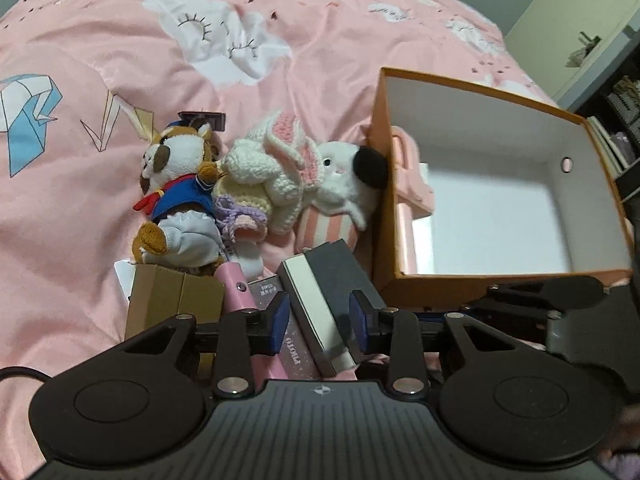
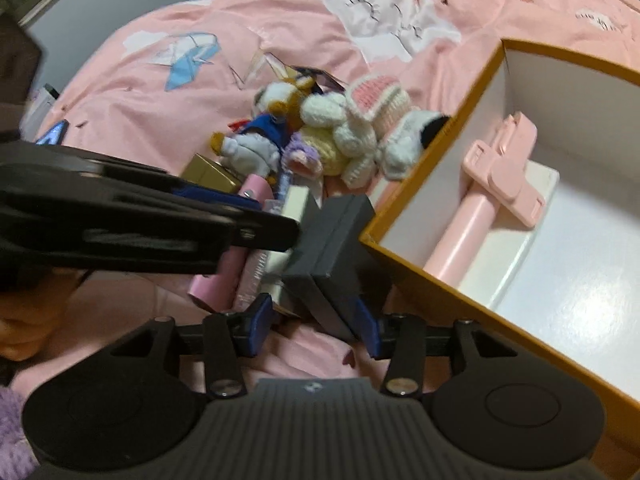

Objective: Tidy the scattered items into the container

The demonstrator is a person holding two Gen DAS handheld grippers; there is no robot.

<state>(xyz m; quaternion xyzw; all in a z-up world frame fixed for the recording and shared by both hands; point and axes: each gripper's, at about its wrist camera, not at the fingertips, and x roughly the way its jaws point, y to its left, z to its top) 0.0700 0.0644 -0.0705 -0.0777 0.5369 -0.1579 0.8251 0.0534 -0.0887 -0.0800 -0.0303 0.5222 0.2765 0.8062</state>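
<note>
I see both grippers angled down over a pile of items on the pink bedspread (image 1: 100, 208). My left gripper (image 1: 320, 316) stands partly open around a dark grey box (image 1: 324, 280); its blue pads flank the box, though I cannot tell whether they press on it. My right gripper (image 2: 316, 320) straddles the near end of the same box, jaws partly open, the right pad apparently touching. The box lies just beside the orange container (image 1: 400, 280), outside its wall. Inside the container lies a pink selfie stick (image 2: 472, 224). Plush toys (image 1: 276, 168) sit beyond the box.
</note>
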